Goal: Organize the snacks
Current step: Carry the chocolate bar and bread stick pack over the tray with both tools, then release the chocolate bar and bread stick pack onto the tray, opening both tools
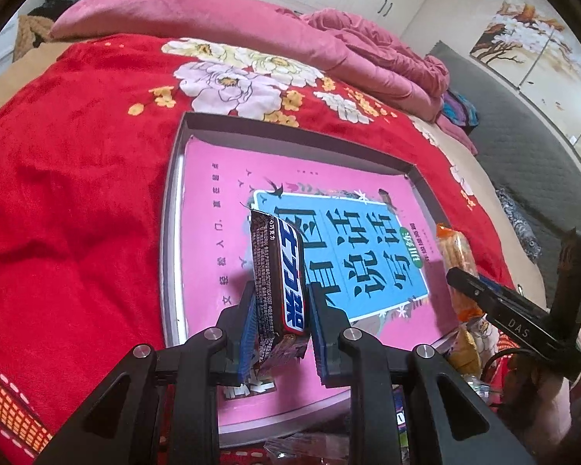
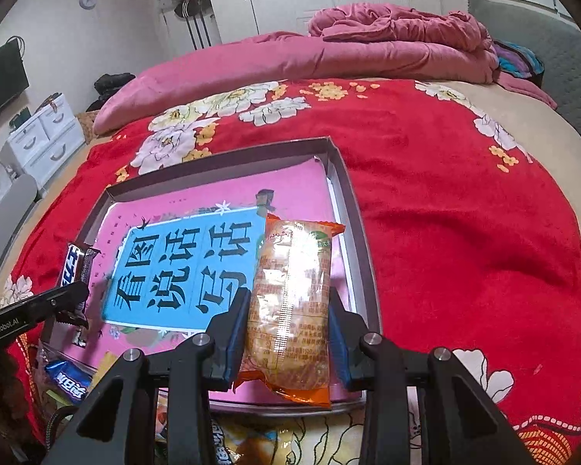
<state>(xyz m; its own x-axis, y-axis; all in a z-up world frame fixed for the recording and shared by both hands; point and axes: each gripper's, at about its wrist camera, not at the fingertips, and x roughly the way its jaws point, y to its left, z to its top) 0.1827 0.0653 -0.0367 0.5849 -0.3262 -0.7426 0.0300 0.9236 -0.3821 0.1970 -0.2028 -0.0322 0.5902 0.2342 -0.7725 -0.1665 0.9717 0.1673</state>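
left gripper (image 1: 281, 310) clamped on chocolate bar (image 1: 279, 275) | right gripper (image 2: 288, 321) clamped on biscuit pack (image 2: 290, 302) | both over shallow box (image 1: 290, 137) | risk: glossy wrappers slipping, landing outside box

Black claw (image 1: 279, 310) frames w/ silver screws, blue pads (image 2: 238, 333), white lettering

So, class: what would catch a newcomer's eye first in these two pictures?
The shallow box with a pink and blue book in it, lying on the red floral blanket. Over it, the left gripper clamps a dark chocolate bar and the right gripper an orange snack pack.
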